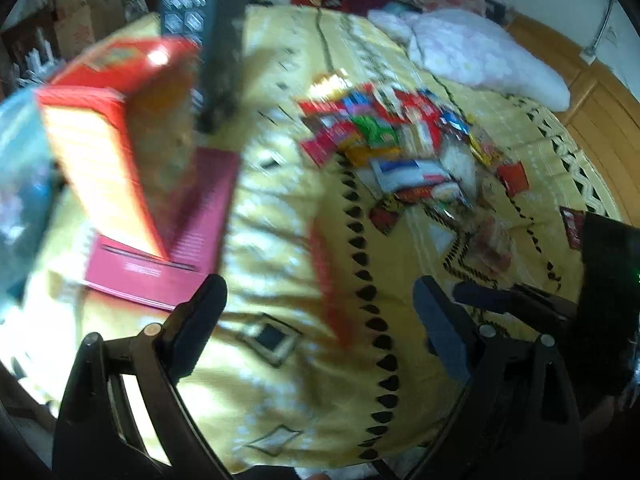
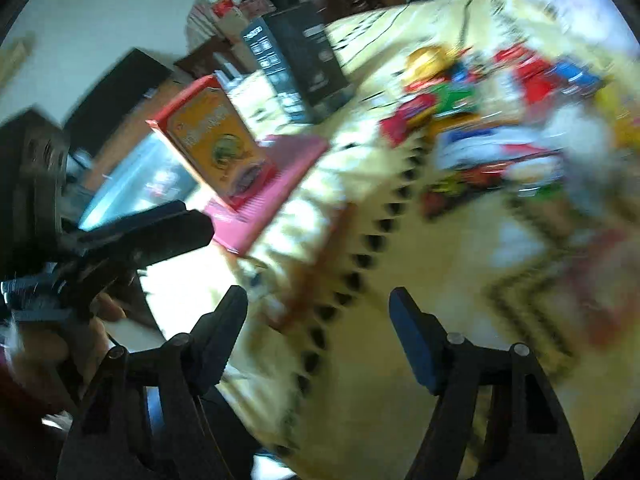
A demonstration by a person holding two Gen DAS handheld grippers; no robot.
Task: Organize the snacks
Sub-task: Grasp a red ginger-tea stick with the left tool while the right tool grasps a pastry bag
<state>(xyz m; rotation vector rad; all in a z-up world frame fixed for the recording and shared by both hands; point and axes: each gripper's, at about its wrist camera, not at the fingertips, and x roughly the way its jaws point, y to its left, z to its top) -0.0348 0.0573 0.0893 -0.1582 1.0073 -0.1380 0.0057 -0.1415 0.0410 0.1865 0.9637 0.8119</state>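
Observation:
A pile of small snack packets (image 1: 396,136) lies on the yellow patterned bedspread (image 1: 280,240); it also shows, blurred, in the right wrist view (image 2: 480,120). A red and orange box (image 1: 104,128) stands open on a flat magenta box (image 1: 176,248) at the left; both show in the right wrist view, the orange box (image 2: 216,140) on the magenta one (image 2: 276,184). My left gripper (image 1: 320,300) is open and empty above the bedspread. My right gripper (image 2: 318,312) is open and empty. The left gripper shows at the left of the right wrist view (image 2: 152,236).
A dark box (image 1: 216,48) stands behind the red box. A pale pillow (image 1: 480,52) lies at the far right by the wooden bed frame (image 1: 592,112). A bluish clear container (image 2: 132,184) sits left of the boxes. Clutter lines the far edge.

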